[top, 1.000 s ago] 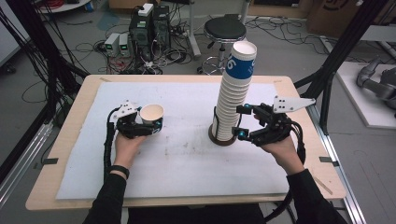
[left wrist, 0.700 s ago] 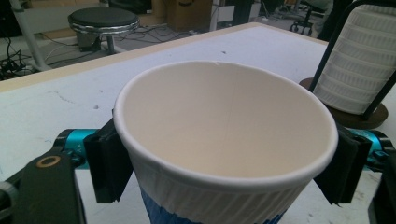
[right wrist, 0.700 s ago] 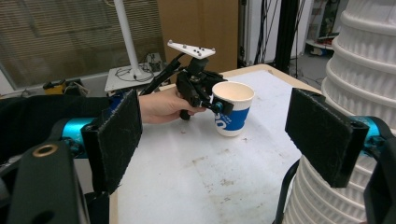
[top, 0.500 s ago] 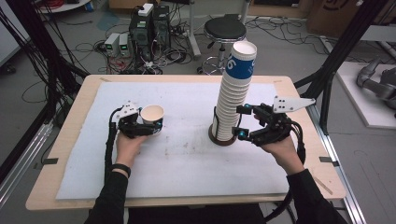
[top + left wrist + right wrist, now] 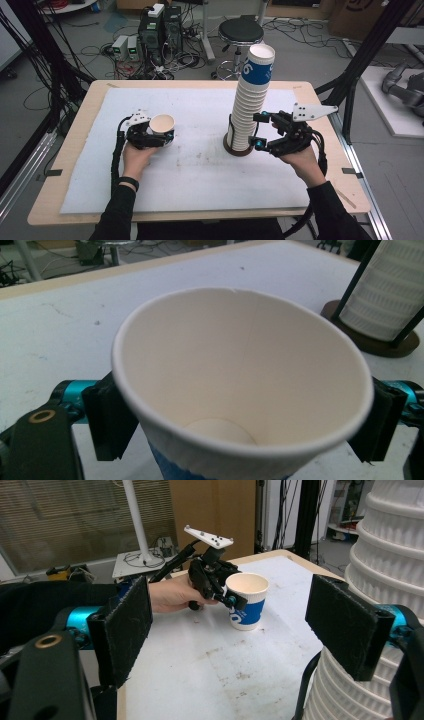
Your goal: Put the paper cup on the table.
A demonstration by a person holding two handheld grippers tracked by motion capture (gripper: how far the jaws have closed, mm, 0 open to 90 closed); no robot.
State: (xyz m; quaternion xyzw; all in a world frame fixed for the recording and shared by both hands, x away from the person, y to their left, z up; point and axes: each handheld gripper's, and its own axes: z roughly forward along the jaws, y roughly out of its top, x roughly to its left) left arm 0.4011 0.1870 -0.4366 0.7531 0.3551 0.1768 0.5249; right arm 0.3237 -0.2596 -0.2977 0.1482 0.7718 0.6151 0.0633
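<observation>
Counting one cup (image 5: 163, 128), one stack (image 5: 251, 100)

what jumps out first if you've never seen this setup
The tall stack of paper cups, its top cup banded blue, rises from a dark round holder right of the table's middle. To its left a single paper cup stands upright on the white mat between the jaws of the left tool, which have just been opening. The right tool sits open beside the stack.

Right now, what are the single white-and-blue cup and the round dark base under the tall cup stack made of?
Single white-and-blue cup: looks like matte paper, with a rolled rim and a side seam. Round dark base: probably dark-stained wood; brown and flat, with black upright rods, though plastic is possible.
</observation>
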